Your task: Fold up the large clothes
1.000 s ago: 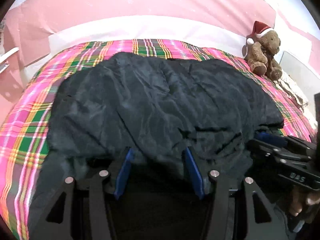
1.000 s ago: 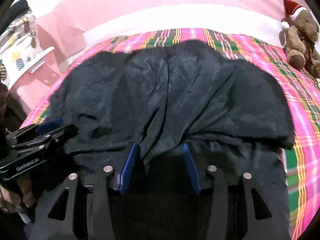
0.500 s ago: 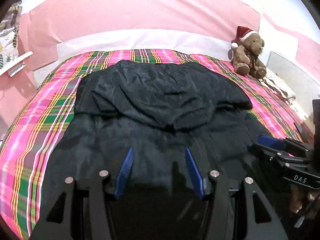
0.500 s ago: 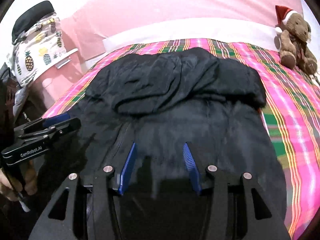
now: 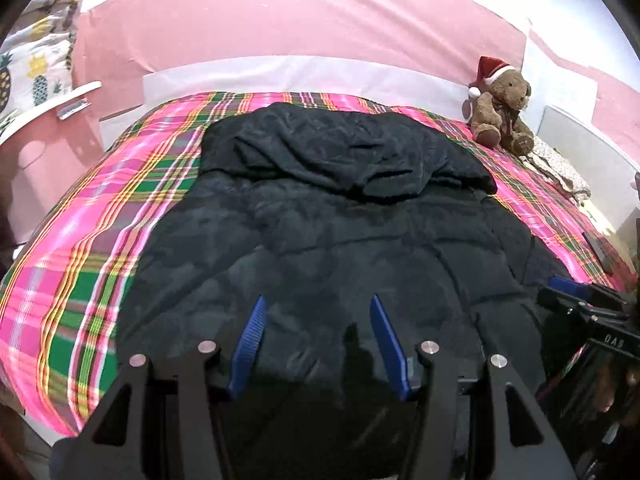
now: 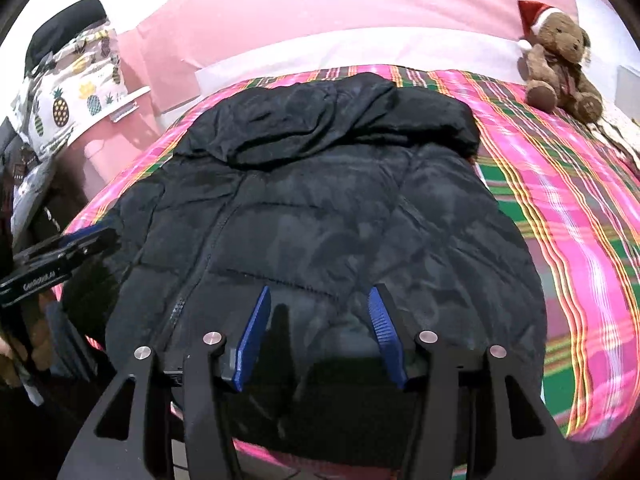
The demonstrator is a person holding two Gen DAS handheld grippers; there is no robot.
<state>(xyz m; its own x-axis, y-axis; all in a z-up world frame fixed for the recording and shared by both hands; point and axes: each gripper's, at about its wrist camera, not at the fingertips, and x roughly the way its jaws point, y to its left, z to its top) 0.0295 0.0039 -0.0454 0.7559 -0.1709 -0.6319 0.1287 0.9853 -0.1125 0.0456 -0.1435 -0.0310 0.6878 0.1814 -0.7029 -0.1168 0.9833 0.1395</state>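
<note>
Nearest, at 6 o'clock in each wrist view: blue-padded fingers spread apart, nothing between them. Left gripper held over the near hem of the jacket; right gripper likewise over the hem, just right of the zipper. Whether the pads touched the fabric: could not tell. Seen from the left wrist, the right gripper at 3 to 4 o'clock, beside the jacket's right edge; seen from the right wrist, the left gripper at 9 o'clock, at the jacket's left edge.

Past the fingers: dark quilted jacket spread flat on the plaid bedspread, front up, filling the middle of both views. Farther, toward 12 o'clock: a rumpled layer of the same dark cloth, hood or folded top, lay bunched across the jacket's far end.

Beyond, at 1 to 2 o'clock: teddy bear in a Santa hat, sat on the bed's far corner. At 10 o'clock: pineapple-print cloth. Farthest: pink wall.
</note>
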